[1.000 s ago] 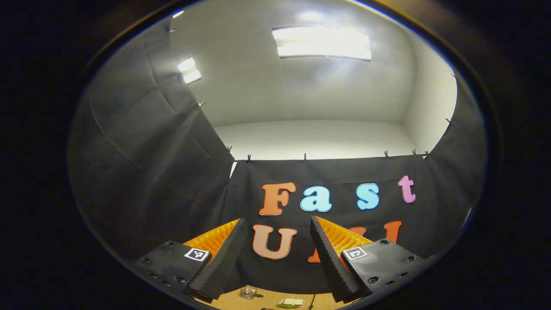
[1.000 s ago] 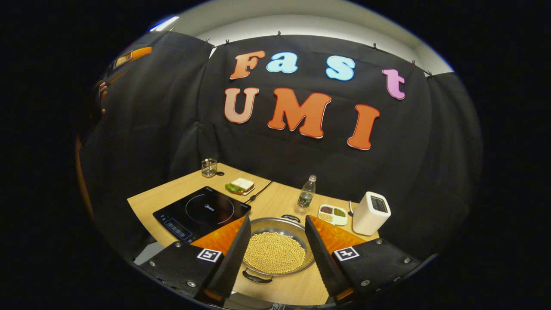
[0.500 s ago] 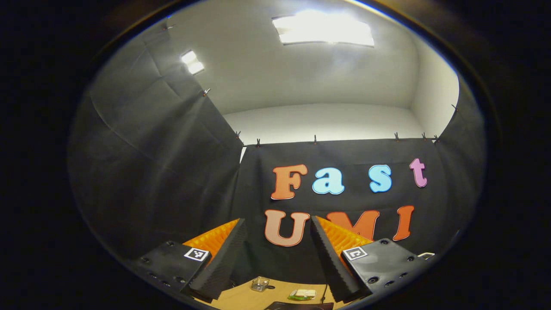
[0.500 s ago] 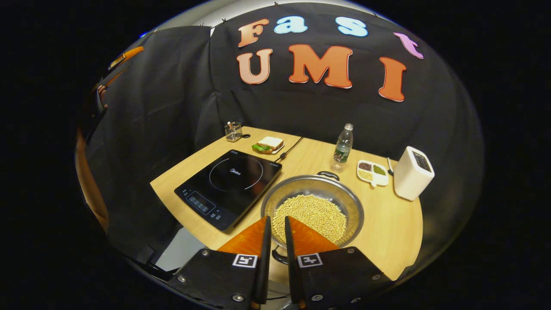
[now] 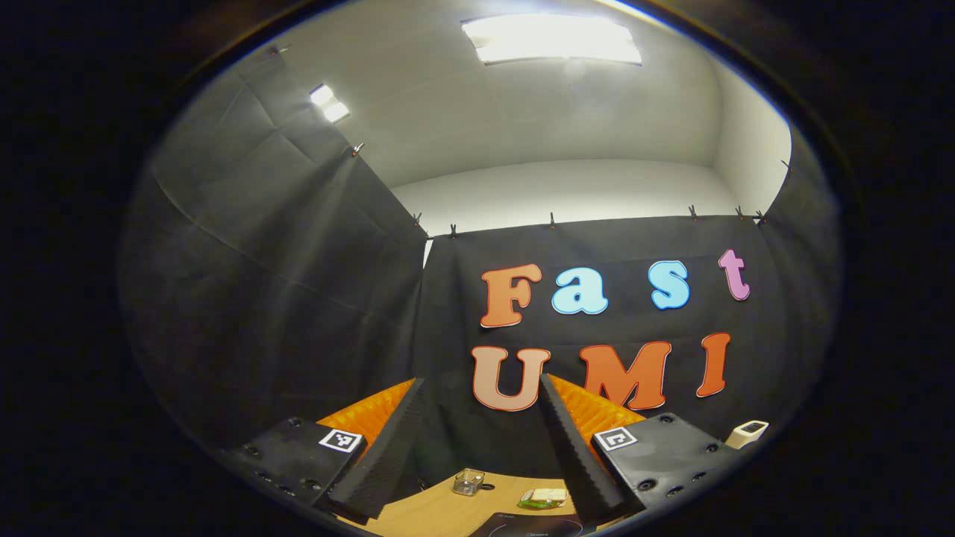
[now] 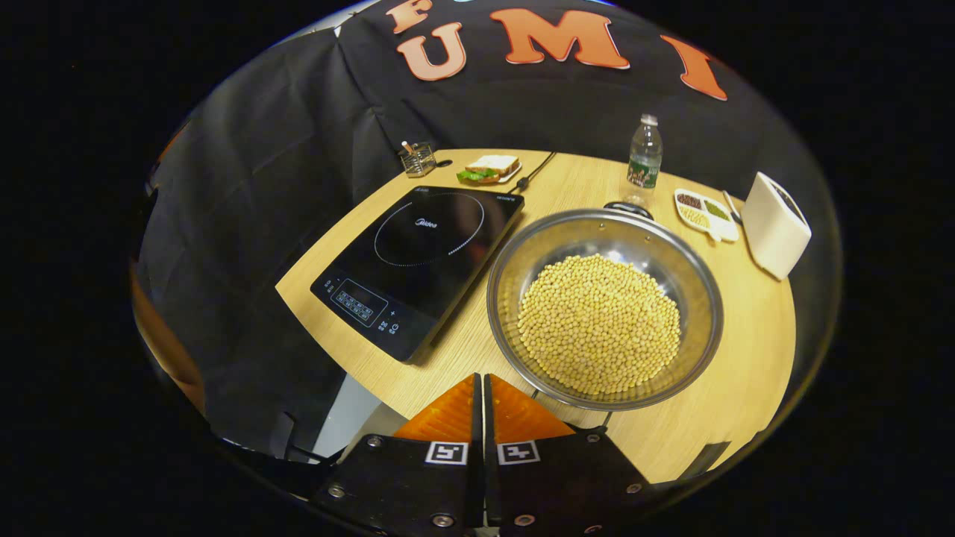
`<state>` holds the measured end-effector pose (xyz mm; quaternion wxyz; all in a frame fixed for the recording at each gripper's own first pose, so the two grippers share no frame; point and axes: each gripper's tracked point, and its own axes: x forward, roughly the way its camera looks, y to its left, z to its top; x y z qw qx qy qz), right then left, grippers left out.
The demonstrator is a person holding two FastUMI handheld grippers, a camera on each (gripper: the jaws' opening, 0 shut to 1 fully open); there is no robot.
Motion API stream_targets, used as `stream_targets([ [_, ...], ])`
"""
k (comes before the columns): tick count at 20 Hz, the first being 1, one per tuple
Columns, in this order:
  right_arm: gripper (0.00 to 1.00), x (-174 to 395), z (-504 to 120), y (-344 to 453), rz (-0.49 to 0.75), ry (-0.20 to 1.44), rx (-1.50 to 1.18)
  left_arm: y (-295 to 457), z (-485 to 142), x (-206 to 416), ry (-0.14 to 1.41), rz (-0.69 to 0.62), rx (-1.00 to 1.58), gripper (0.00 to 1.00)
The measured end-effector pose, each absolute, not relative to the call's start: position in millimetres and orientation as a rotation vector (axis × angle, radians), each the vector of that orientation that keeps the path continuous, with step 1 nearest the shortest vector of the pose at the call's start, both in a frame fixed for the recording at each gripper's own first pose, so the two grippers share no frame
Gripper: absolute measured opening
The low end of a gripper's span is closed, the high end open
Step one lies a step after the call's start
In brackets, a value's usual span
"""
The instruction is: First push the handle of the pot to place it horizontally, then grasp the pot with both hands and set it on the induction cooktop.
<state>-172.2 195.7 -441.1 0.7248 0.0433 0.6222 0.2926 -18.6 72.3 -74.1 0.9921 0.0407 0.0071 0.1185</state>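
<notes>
Right gripper (image 6: 483, 391) closed with fingers pressed together on nothing, poised at the near rim of the round stainless-steel pot (image 6: 697, 313) filled with yellow soybeans (image 6: 599, 322). Near handle hidden behind the fingers; far black handle (image 6: 627, 208) visible at the opposite rim. Pot resting on the light wooden table (image 6: 753, 358), just beside the flat black induction cooktop (image 6: 421, 262). Left gripper (image 5: 477, 440) spread open, empty, raised, aimed at the booth wall.

Probably handle-pushing step in hand. Next: nudge the handle flat, then bring both grippers to the rim.

Counted: one pot, two handles, one cooktop, two grippers.
</notes>
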Motion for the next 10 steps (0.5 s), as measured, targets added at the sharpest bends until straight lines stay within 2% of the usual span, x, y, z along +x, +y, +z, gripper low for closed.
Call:
stream_targets([
  [5,0.00,-174,-460,204,0.641,1.422,0.106,83,-69,-28,0.001,0.259,0.089,0.97],
  [10,0.00,-182,-488,206,0.614,1.511,0.127,77,-84,-30,0.063,0.230,0.095,0.97],
])
